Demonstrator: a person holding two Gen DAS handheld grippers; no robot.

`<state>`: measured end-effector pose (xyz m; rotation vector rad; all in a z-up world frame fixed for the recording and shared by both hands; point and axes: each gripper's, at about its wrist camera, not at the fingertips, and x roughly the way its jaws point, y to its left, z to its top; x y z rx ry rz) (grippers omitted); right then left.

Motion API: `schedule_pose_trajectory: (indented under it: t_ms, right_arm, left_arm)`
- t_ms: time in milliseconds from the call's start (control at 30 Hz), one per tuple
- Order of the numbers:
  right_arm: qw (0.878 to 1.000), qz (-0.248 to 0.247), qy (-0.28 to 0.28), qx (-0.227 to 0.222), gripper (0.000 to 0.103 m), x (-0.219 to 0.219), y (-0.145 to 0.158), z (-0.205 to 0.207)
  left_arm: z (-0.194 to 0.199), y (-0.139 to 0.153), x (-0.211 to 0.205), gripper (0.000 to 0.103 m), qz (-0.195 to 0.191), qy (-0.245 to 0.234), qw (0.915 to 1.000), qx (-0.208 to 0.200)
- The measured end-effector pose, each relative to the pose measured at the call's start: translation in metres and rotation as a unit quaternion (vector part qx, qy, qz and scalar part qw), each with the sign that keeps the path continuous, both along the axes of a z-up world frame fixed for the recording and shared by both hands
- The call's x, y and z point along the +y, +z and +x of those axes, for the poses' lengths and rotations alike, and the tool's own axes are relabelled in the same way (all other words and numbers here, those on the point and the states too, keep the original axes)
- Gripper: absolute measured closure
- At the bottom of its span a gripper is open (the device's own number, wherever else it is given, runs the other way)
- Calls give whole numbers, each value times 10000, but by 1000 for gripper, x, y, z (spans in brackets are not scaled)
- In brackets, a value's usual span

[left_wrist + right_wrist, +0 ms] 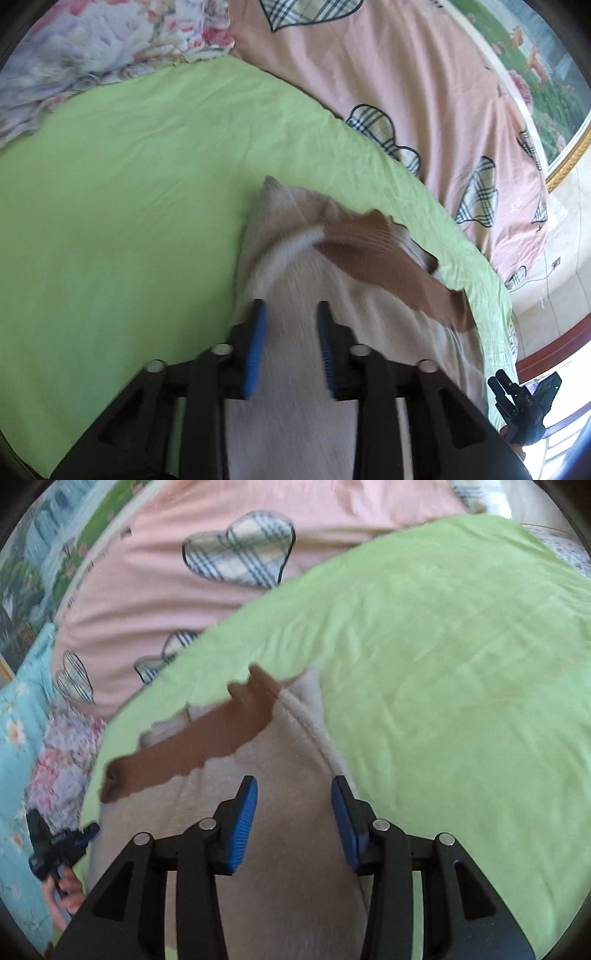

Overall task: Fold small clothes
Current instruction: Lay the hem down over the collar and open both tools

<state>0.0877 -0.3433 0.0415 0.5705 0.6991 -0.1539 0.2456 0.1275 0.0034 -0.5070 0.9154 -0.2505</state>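
A small cream garment (284,210) with a brown ribbed band (376,258) lies spread on a green sheet (129,184). My left gripper (291,304) hovers over the cream cloth, open, with no cloth pinched between its blue pads. In the right wrist view the same garment (295,738) and brown band (207,734) lie below my right gripper (294,779), which is also open over the cloth. Each gripper shows in the other's view at the picture's edge: the right one (524,402) and the left one (55,845), held by a hand (66,890).
The green sheet (461,664) lies on a pink quilt with plaid hearts (369,74). A crumpled floral blanket (92,55) sits at the far left. A framed picture (546,74) stands behind the bed. Both views are motion-blurred.
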Motion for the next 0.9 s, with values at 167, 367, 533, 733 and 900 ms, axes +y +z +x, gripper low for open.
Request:
schedule_pose_trajectory:
  t_ms: [167, 367, 533, 733, 900]
  right_arm:
    - [9997, 118, 227, -51, 55, 21, 6, -21]
    - [9981, 290, 534, 5, 55, 48, -4, -41]
    - [9966, 347, 747, -12, 54, 68, -4, -52]
    - [9939, 361, 1037, -48, 49, 90, -1, -58]
    - [9924, 391, 1170, 11, 48, 100, -3, -61]
  left_arm:
    - [-57, 3, -17, 66, -147, -267, 9995, 26]
    - [-106, -10, -30, 66, -379, -476, 9979, 241]
    - [-130, -14, -29, 66, -592, -449, 9967, 313]
    - [-143, -21, -28, 63, -639, -318, 9965, 431]
    - [-145, -30, -22, 61, -730, -131, 9956, 566]
